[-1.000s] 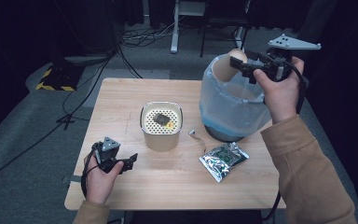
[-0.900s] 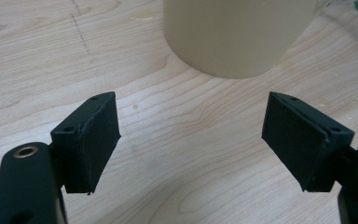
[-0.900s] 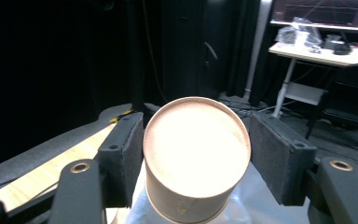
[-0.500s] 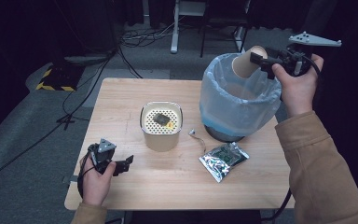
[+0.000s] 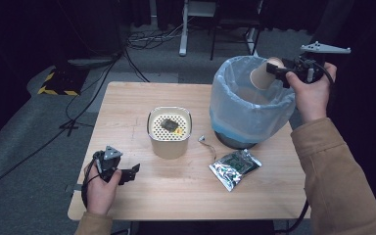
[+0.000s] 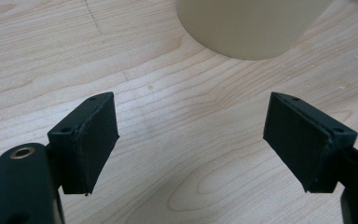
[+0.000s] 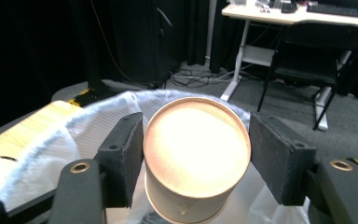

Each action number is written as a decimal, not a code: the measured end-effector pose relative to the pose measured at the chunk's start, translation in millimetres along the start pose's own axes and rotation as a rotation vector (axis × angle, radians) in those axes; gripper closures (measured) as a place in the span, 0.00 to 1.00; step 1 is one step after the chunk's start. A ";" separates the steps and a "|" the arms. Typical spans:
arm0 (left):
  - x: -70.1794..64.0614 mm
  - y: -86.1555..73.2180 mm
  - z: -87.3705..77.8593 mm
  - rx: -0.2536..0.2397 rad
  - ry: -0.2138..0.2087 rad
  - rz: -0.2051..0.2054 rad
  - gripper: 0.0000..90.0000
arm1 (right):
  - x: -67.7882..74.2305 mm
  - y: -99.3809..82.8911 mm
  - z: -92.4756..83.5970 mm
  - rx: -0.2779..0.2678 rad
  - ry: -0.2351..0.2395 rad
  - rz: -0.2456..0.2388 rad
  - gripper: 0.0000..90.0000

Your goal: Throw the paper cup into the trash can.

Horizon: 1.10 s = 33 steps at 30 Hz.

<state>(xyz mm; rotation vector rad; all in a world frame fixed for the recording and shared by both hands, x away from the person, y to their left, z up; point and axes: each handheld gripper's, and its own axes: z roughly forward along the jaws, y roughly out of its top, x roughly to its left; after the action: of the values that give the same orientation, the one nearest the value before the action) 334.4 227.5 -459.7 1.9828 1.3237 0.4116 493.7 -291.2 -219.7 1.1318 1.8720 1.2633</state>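
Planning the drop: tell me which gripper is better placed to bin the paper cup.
Right. The right gripper already holds the paper cup over the lined bin; the left gripper sits open, low over the table.

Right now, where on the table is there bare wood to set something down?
The far left corner beyond the cream canister is bare, and so is the near edge between the left gripper and the foil packet. It is crowded on the right, where the lined bin, the packet and a small scrap sit close together.

- The paper cup point(image 7: 196, 158) hides the bin point(image 5: 252, 105) floor below it.
- The beige canister point(image 6: 249, 25) is cut off at the top edge.
- The small bit point(image 5: 169, 125) on its lid is too small to identify.
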 end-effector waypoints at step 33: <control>-1.8 -2.6 3.2 0.018 0.010 0.010 0.20 | 36.9 -15.2 -53.2 -0.026 0.183 -0.060 0.30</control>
<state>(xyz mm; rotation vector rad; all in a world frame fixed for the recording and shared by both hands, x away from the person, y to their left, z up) 333.8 225.2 -463.6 2.0047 1.3287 0.4159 427.8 -283.1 -215.4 0.9667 2.0005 1.3929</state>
